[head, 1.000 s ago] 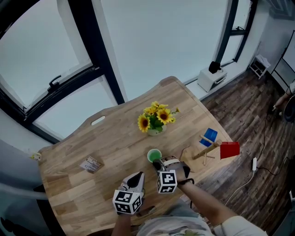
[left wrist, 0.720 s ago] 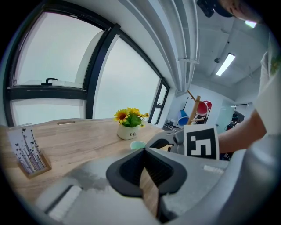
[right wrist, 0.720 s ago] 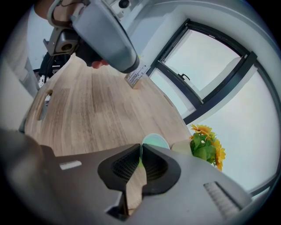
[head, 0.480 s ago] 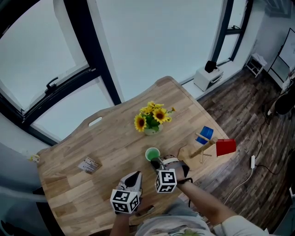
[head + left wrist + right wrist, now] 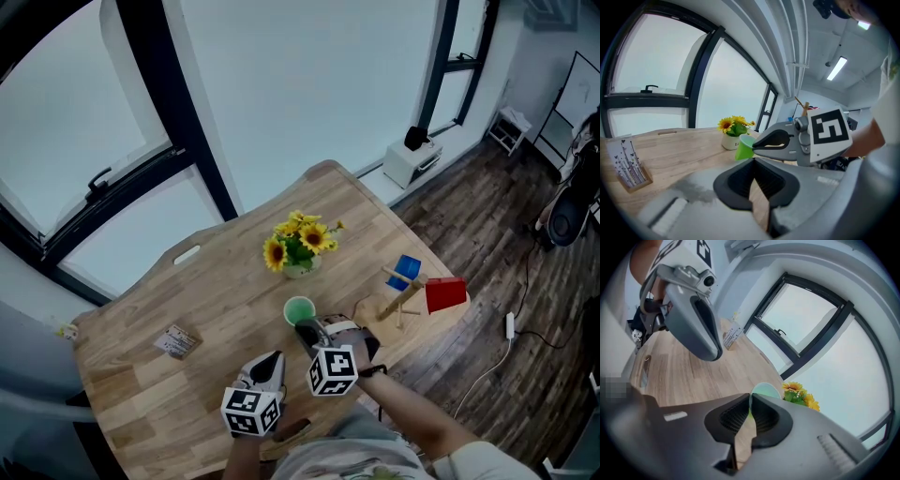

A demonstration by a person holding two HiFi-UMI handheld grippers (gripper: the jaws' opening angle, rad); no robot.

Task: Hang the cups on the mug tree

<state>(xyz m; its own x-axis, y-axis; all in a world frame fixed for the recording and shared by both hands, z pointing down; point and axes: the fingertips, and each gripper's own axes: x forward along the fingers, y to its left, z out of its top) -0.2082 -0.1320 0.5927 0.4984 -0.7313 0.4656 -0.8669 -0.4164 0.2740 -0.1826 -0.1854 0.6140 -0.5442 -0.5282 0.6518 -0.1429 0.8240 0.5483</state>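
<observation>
Open wood runs along the wavy-edged counter (image 5: 216,281) from the green cup (image 5: 299,308), near the front edge, to the slanted wooden mug tree (image 5: 405,300) at the right edge. The right gripper (image 5: 305,330) has just been closing its fingers, which pinch the cup's thin rim. The cup is tilted and rides slightly higher than a second ago. The left gripper (image 5: 274,360) hangs by the front edge, fingers together, empty.
</observation>
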